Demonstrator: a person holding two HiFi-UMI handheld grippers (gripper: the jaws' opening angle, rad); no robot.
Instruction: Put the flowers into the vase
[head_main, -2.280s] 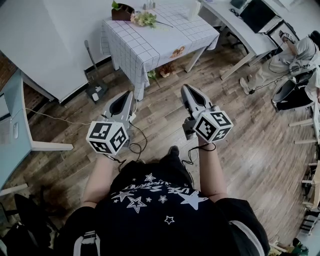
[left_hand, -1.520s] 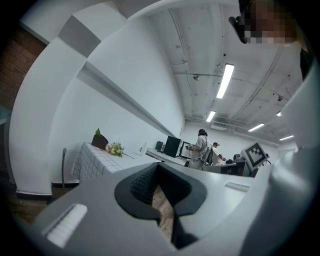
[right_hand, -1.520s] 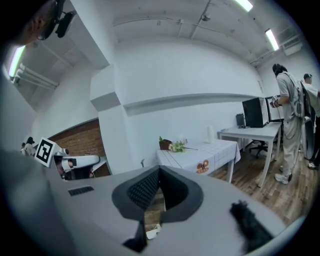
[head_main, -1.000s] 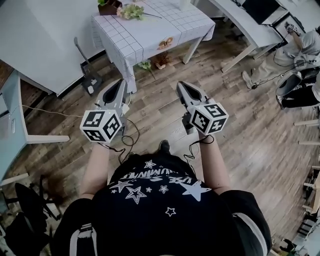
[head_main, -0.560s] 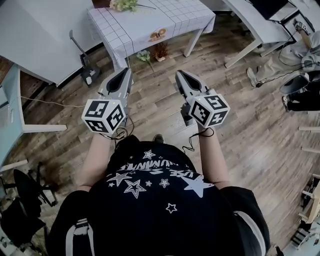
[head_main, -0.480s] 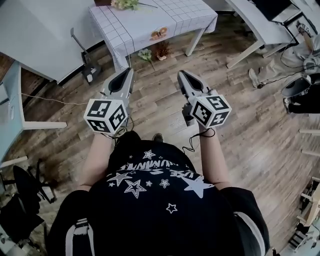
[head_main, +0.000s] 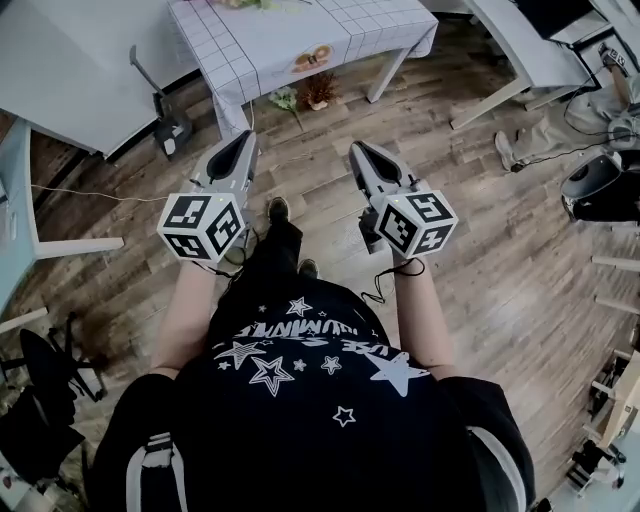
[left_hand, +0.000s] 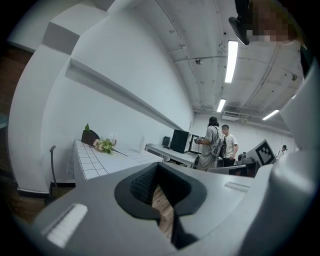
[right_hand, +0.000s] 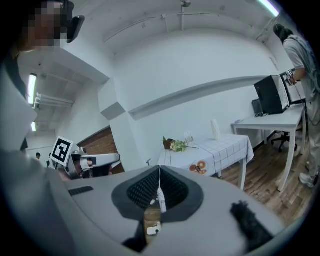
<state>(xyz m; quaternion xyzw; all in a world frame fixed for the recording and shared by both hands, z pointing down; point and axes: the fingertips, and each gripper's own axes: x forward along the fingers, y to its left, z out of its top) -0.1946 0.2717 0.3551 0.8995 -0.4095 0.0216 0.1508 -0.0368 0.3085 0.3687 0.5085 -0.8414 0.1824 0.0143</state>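
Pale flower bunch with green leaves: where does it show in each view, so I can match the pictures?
Head view: the pale flower bunch is cut off by the top edge, left of centre.
Left gripper view: left of centre, at mid height.
Right gripper view: just right of centre, at mid height.
Shared landmark: the table under a white grid-checked cloth, on which it lies.

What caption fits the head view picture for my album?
Left gripper and right gripper, both shut, held out toward a checked table.
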